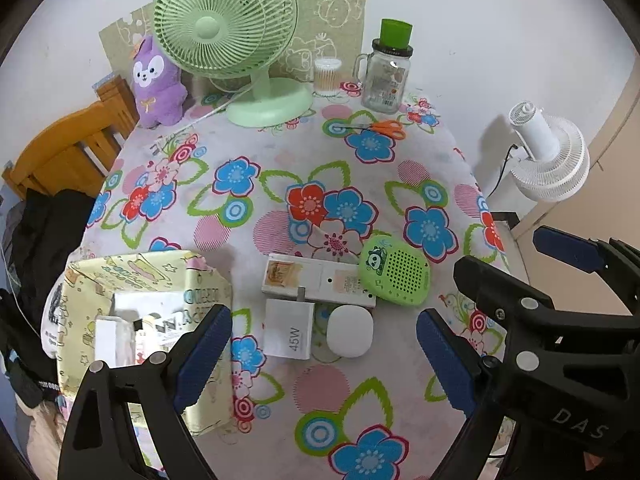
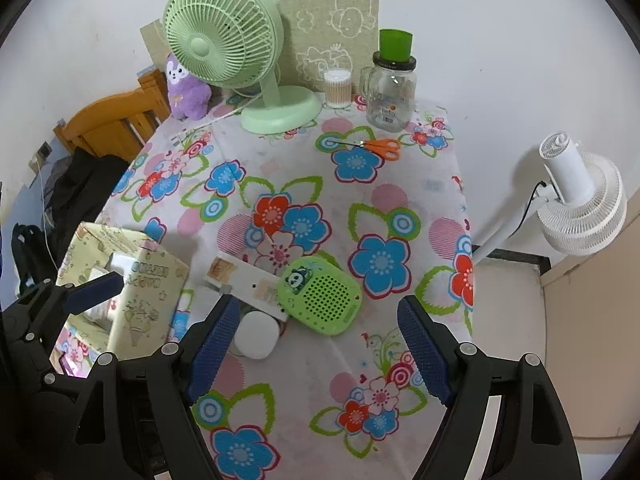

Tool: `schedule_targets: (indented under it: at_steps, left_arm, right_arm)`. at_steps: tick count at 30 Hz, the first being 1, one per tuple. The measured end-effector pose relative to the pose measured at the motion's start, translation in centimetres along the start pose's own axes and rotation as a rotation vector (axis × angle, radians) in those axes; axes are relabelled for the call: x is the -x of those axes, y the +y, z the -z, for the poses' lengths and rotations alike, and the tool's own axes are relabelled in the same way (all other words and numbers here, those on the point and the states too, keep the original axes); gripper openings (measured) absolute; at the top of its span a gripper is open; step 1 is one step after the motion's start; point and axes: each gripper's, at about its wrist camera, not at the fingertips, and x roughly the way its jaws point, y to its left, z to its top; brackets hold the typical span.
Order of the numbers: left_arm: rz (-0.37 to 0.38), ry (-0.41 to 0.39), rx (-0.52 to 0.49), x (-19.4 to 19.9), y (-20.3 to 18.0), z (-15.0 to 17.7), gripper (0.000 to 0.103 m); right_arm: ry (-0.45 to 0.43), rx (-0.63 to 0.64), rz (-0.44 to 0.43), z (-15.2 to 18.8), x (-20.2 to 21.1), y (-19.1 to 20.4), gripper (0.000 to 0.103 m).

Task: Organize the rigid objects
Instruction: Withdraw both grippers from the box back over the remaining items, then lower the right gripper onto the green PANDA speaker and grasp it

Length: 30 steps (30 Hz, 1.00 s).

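Observation:
Near the front of the floral table lie a green panda speaker (image 1: pixel 396 276) (image 2: pixel 322 296), a long white box (image 1: pixel 320 284) (image 2: pixel 248 280), a white 45W charger (image 1: pixel 289 334) and a rounded white case (image 1: pixel 350 332) (image 2: pixel 256 334). To their left stands an open yellow patterned box (image 1: pixel 148 280) (image 2: pixel 132 272) holding white items. My left gripper (image 1: pixel 324 360) hovers open just in front of the charger and case, holding nothing. My right gripper (image 2: pixel 320 352) is open and empty, in front of the speaker, with its left finger hiding the charger.
At the back stand a green desk fan (image 1: pixel 228 28), a purple plush (image 1: pixel 158 80), a cotton-swab jar (image 1: pixel 327 76), and a glass mug jar (image 1: pixel 386 80) topped by a green cup. Orange scissors (image 1: pixel 386 128) lie nearby. A white fan (image 2: pixel 580 204) stands beyond the table's right edge; a wooden chair (image 1: pixel 76 144) at left.

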Motion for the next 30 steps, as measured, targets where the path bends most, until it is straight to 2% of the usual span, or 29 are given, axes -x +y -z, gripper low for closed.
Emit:
schedule_targets:
  at_steps: [9,14,25,30]
  left_arm:
    - [-0.028,0.038,0.026,-4.1,0.0,0.4,0.095]
    - [-0.006,0.067,0.059,-6.1,-0.2,1.0,0.095]
    - [-0.048,0.128,0.024,-10.1,-1.5,2.5,0.094]
    - [-0.104,0.080,-0.036,-10.4,-2.5,2.7,0.094]
  right_arm:
    - [0.037,0.039,-0.033,0.2,-3.8,-0.9,0.083]
    - [0.052,0.018,-0.040,0.9,-6.0,-1.7,0.083]
    - [0.142,0.001,-0.043,2.5,-10.8,-3.0,0.083]
    - [0.172,0.009,-0.033,2.8,-12.1,-3.3,0.083]
